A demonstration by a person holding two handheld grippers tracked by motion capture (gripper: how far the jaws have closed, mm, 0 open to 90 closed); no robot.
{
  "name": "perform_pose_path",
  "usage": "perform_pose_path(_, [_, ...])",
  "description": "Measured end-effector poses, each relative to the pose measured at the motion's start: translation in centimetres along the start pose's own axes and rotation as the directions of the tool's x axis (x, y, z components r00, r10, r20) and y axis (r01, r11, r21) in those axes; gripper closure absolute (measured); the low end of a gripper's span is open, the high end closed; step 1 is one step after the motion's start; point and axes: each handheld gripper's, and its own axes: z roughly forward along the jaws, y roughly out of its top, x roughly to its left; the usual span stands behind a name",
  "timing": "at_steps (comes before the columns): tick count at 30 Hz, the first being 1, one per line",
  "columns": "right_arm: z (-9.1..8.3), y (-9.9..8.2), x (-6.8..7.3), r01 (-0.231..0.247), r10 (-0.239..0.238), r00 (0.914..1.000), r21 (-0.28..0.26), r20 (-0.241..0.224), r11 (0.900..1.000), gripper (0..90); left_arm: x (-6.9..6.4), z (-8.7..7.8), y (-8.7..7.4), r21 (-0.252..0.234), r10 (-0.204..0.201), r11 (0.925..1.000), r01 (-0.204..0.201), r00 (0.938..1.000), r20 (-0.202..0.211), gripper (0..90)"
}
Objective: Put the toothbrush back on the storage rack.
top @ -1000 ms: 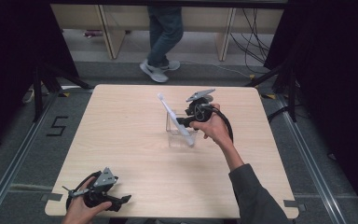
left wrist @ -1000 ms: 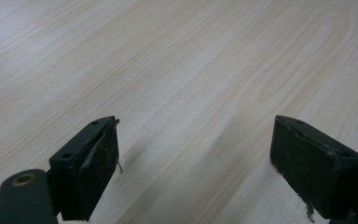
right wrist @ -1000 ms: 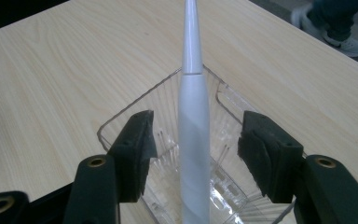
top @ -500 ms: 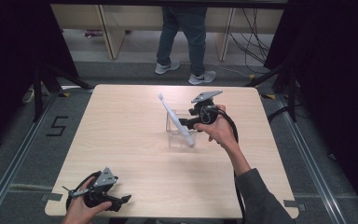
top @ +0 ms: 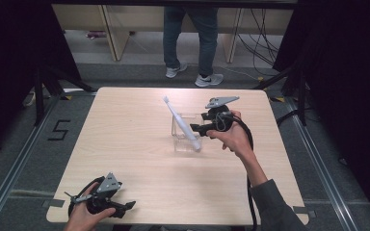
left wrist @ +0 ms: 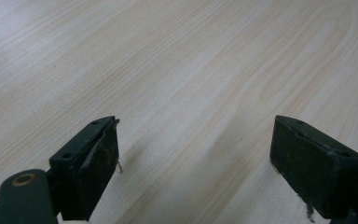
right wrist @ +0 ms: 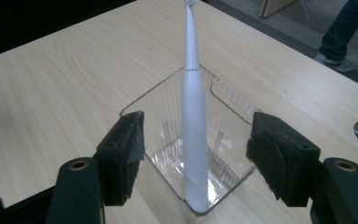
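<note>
A: White electric toothbrush (right wrist: pixel 193 121) stands tilted inside the clear plastic holder (right wrist: pixel 228 105), a little toward 2 o'clock of the table's (top: pixel 125 144) middle in the high view, its head leaning out toward 11 o'clock.

B: And the right gripper (right wrist: pixel 196 156)?

A: Its 2 jaws have just been opening. They stand apart on either side of the holder, pads clear of the brush handle, nothing pressed between them.

B: So how should the release go?

A: My judgement: draw straight back and up, jaws kept wide, so neither pad clips the holder's rim and tips it. The brush rests loosely on 1 wall.

B: The left gripper (top: pixel 107 201)?

A: At 7 o'clock near the table's front edge, jaws wide over bare wood, nothing held.

B: Anything unclear?

A: The brush head is cut off in the right gripper view, and the holder's clear walls blur where the base touches.
</note>
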Motion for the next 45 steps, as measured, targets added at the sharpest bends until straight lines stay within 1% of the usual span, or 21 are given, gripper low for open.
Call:
perform_pose_path(1, [-0.3,-0.2,-0.2,0.025,-0.025,0.9997,-0.014,-0.003,0.9996,35.5,0.0,0.0,0.0,0.000,-0.001,1.0000,0.001,1.0000,0.000,15.1])
perform_pose_path(3, [-0.4,-0.3,-0.1,0.018,-0.018,0.9998,-0.030,0.004,0.9994,35.5,0.0,0.0,0.0,0.000,-0.001,1.0000,0.001,1.0000,0.000,15.1])
perform_pose_path(6, [-1.2,-0.8,0.0,0.006,-0.005,1.0000,-0.016,0.005,0.9999,34.4,0.0,0.0,0.0,0.000,-0.001,1.0000,0.001,1.0000,0.000,15.1])
perform_pose_path(8, [-1.6,-1.1,-0.1,0.022,-0.022,0.9997,-0.017,0.009,0.9996,33.8,0.0,0.0,0.0,0.000,-0.001,1.0000,0.001,1.0000,0.000,15.1])
perform_pose_path(10, [-1.9,-1.5,-0.1,0.020,-0.020,0.9995,-0.025,0.024,0.9995,33.5,0.0,0.0,0.0,0.000,-0.001,1.0000,0.001,1.0000,0.000,15.1])
perform_pose_path(13, [-2.4,-1.9,-0.1,0.007,-0.006,0.9997,-0.017,0.024,0.9998,33.4,0.1,0.0,0.0,0.005,0.004,1.0000,-0.004,1.0000,-0.002,15.1])
perform_pose_path(15, [-2.9,-2.5,-0.3,0.022,-0.022,0.9994,-0.024,0.027,0.9995,32.8,0.1,0.0,0.0,0.007,0.006,1.0000,-0.006,1.0000,-0.002,15.1])
perform_pose_path(17, [-3.3,-3.0,-0.3,0.003,-0.003,0.9995,-0.023,0.030,0.9997,32.2,0.1,0.0,0.0,0.007,0.006,1.0000,-0.006,1.0000,-0.002,15.1])
perform_pose_path(22, [-4.0,-4.0,-0.8,0.010,-0.009,0.9986,-0.024,0.051,0.9997,31.5,0.1,-0.1,0.0,0.009,0.007,0.9999,-0.007,1.0000,-0.003,15.1])
perform_pose_path(23, [-4.0,-4.0,-0.8,0.010,-0.009,0.9986,-0.024,0.051,0.9997,31.5,0.0,0.0,0.0,0.000,-0.002,1.0000,0.002,1.0000,-0.002,15.1])
perform_pose_path(26, [-4.6,-4.8,-0.7,-0.033,0.034,0.9978,-0.022,0.057,0.9992,31.2,0.0,-0.1,0.0,0.000,0.001,1.0000,-0.001,1.0000,0.005,15.1])
perform_pose_path(27, [-4.6,-4.8,-0.7,-0.033,0.034,0.9978,-0.022,0.057,0.9992,31.2,0.0,-0.1,0.0,0.000,0.001,1.0000,-0.001,1.0000,0.005,15.1])
perform_pose_path(28, [-4.9,-5.2,-0.9,-0.007,0.008,0.9980,-0.027,0.062,0.9996,30.5,0.0,-0.1,0.0,-0.001,0.000,1.0000,0.000,1.0000,0.005,15.1])
perform_pose_path(30, [-5.1,-5.5,-1.0,-0.003,0.004,0.9980,-0.025,0.063,0.9997,30.5,0.0,-0.1,0.0,-0.001,0.001,1.0000,-0.001,1.0000,0.005,15.1])
perform_pose_path(31, [-5.1,-5.5,-1.0,-0.003,0.004,0.9980,-0.025,0.063,0.9997,30.5,0.0,-0.1,0.0,-0.001,0.001,1.0000,-0.001,1.0000,0.005,15.1])
perform_pose_path(32, [-5.3,-5.9,-1.0,-0.023,0.025,0.9974,-0.026,0.068,0.9994,30.3,0.0,-0.1,0.0,-0.001,0.001,1.0000,-0.001,1.0000,0.005,15.1])
perform_pose_path(34, [-5.5,-6.1,-1.0,-0.027,0.028,0.9973,-0.017,0.068,0.9995,30.3,0.0,-0.1,0.0,-0.001,0.001,1.0000,-0.001,1.0000,0.004,15.1])
perform_pose_path(35, [-5.8,-6.4,-1.1,-0.014,0.015,0.9974,-0.020,0.070,0.9997,30.2,0.0,-0.1,0.0,0.000,0.002,1.0000,-0.002,1.0000,0.004,15.1])
perform_pose_path(40, [-6.4,-7.1,-1.0,-0.031,0.033,0.9972,-0.025,0.068,0.9992,29.5,0.0,-0.1,0.0,-0.001,-0.002,1.0000,0.002,1.0000,0.003,15.1])
perform_pose_path(43, [-6.5,-7.3,-1.0,-0.021,0.024,0.9973,-0.031,0.069,0.9993,29.4,0.0,-0.1,0.0,-0.002,0.000,1.0000,0.000,1.0000,0.003,15.1])
perform_pose_path(45, [-6.9,-7.7,-0.9,-0.022,0.023,0.9970,-0.020,0.075,0.9996,29.3,0.0,-0.1,0.0,-0.002,-0.001,1.0000,0.001,1.0000,0.003,15.1])
